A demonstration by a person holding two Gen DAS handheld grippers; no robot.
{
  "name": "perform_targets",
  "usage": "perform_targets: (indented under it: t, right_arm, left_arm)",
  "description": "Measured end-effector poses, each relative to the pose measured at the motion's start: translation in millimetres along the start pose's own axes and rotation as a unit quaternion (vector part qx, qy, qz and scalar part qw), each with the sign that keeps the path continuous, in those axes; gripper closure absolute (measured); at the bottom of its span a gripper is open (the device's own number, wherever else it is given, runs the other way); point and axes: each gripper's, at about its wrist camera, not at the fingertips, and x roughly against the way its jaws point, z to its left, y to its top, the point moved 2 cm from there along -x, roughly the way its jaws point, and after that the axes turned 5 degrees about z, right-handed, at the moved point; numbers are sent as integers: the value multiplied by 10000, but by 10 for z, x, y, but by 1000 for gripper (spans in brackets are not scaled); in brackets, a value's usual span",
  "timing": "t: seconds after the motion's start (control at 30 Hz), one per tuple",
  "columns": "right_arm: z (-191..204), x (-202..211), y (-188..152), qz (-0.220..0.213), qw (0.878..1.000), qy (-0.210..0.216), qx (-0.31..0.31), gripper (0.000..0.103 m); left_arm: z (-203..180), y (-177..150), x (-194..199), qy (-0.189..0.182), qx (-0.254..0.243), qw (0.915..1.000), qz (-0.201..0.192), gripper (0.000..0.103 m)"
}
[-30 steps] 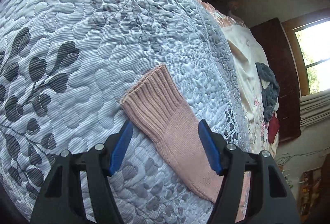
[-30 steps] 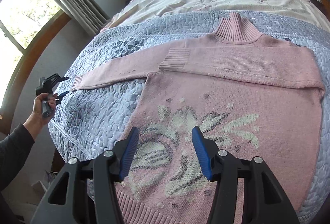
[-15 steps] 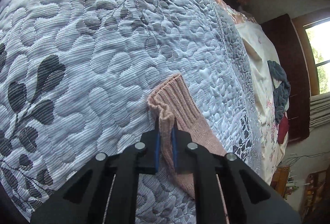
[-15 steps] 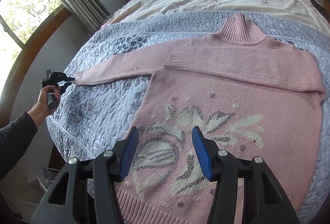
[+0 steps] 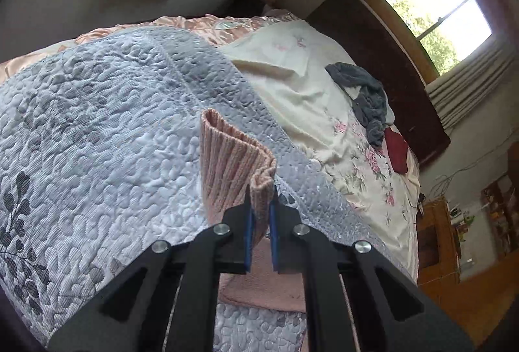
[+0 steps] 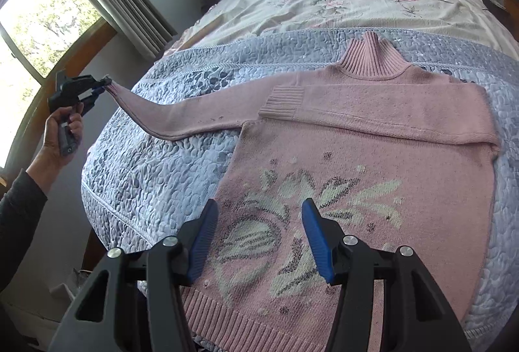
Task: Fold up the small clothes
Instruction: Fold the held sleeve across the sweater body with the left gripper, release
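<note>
My left gripper point(image 5: 260, 215) pinches the sweater point(image 6: 356, 163) cuff point(image 5: 233, 163), lifted off the quilt point(image 5: 97, 141); my right gripper point(image 6: 258, 238) gapes wide above the sweater's hem.

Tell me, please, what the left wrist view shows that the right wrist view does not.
Only the left wrist view shows the close grip: the left gripper, shut on the ribbed cuff, which is lifted off the quilt.

Only the right wrist view shows the whole sweater: the other sleeve folded across the chest, the collar, the flower pattern, the open right gripper above the hem, and the hand holding the left gripper.

Both show the quilt, the grey garment and the red one near the headboard.
</note>
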Motion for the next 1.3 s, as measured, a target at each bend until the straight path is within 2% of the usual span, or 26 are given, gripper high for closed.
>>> perform_targets:
  t: [0.13,0.3,0.47,0.6,0.77,0.93,1.0,1.1,1.17,1.2,1.23,1.3]
  right_arm:
    - [-69,43,-22,21,9999,118,-122,49]
    - [-225,77,-3,-2,9995,109,-288,49]
    - [-480,48,23,0,9984,161,-548,46]
    - [-780,-41,73,60,9944,346,-1000,45]
    - [-1088,-100,153,99,9905,394,-1316,45]
    - [-1302,-168,272,178,9874,477,-1496,43]
    - [-1391,-214,341,232,9847,622,-1611,41]
    - [-1565,-327,483,341,9766,935,-1905,31]
    - [-1710,-461,600,478,9639,1332,-2255,23]
    - [-1792,-531,664,508,9551,1537,-2483,21]
    - [-1876,-608,741,537,9462,1709,-2695,19]
    - [-1994,-780,907,613,9300,2091,-2959,19]
  left_arm:
    - [-658,-105,-117,-239,-546,9982,116,97]
    - [-1449,-376,-396,-334,-1349,9898,322,97]
    - [-2022,-846,-847,-406,-1936,9776,723,97]
    - [-2367,-1399,-1358,-368,-2459,9610,1209,97]
    - [-2551,-2039,-2032,-220,-2894,9394,1826,97]
    - [-2625,-2586,-2507,8,-3279,9180,2231,97]
    - [-2642,-2760,-2617,93,-3414,9103,2340,97]
    - [-2620,-2941,-2769,242,-3531,9014,2495,96]
    - [-2564,-3024,-2852,304,-3520,8984,2609,91]
    - [-2530,-3046,-2857,257,-3497,8995,2606,83]
    - [-2488,-3054,-2844,161,-3429,9016,2631,71]
    - [-2389,-3023,-2749,-142,-3165,9113,2631,57]
